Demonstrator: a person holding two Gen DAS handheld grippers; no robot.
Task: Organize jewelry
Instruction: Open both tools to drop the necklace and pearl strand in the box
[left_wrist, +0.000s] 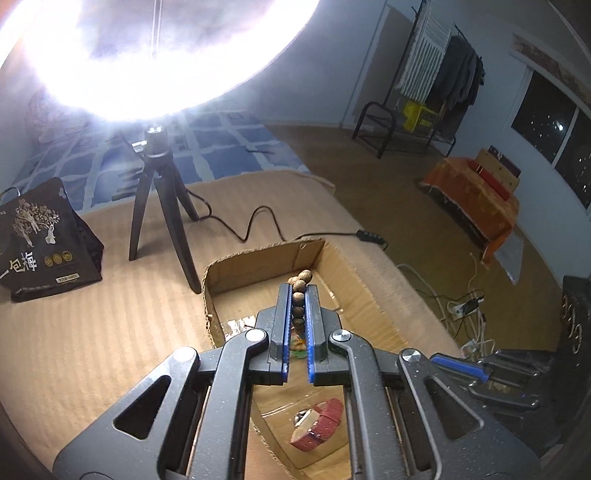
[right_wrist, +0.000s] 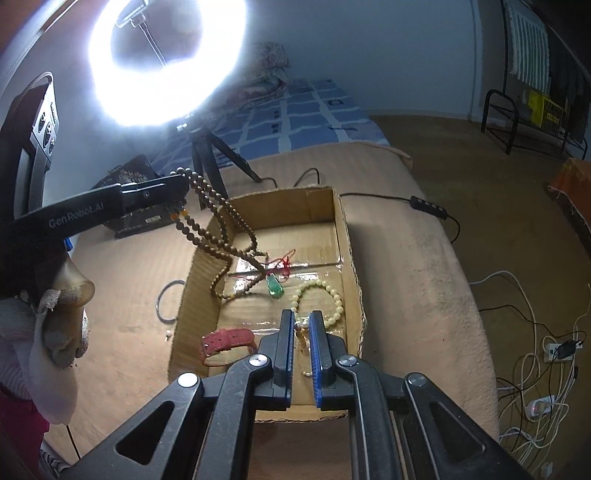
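**Brown Beads Held Above the Box**

A long string of brown beads (right_wrist: 207, 218) is clamped between the fingers of the left gripper (left_wrist: 299, 291), with a row of beads seen pinched along the narrow gap between its blue pads (left_wrist: 284, 332). In the right wrist view, the string is draped from those fingers in loops, and its lower end is seen reaching down into the cardboard box (right_wrist: 343, 236), near the bottom; whether it touches the floor of the box cannot be told.

The right gripper (right_wrist: 303, 317) is held over the near end of the box, its fingers drawn close together with only a narrow gap left. A few pale beads are seen in that gap, but whether they are gripped or simply lie below cannot be told.

Inside the box, a green pendant (right_wrist: 274, 288) on a red cord (right_wrist: 284, 262) is laid near the middle. A cream bead bracelet (right_wrist: 325, 295) is curled just beside it, toward the right wall. A red strap (right_wrist: 227, 341) is placed at the near left corner.

Outside the box, on the tan mat (right_wrist: 399, 266), a thin dark ring (right_wrist: 168, 299) is laid close to the left wall. A ring lamp (right_wrist: 166, 62) on a tripod (left_wrist: 162, 206) is stood behind the box, and a black bag (left_wrist: 40, 243) is set to its left.
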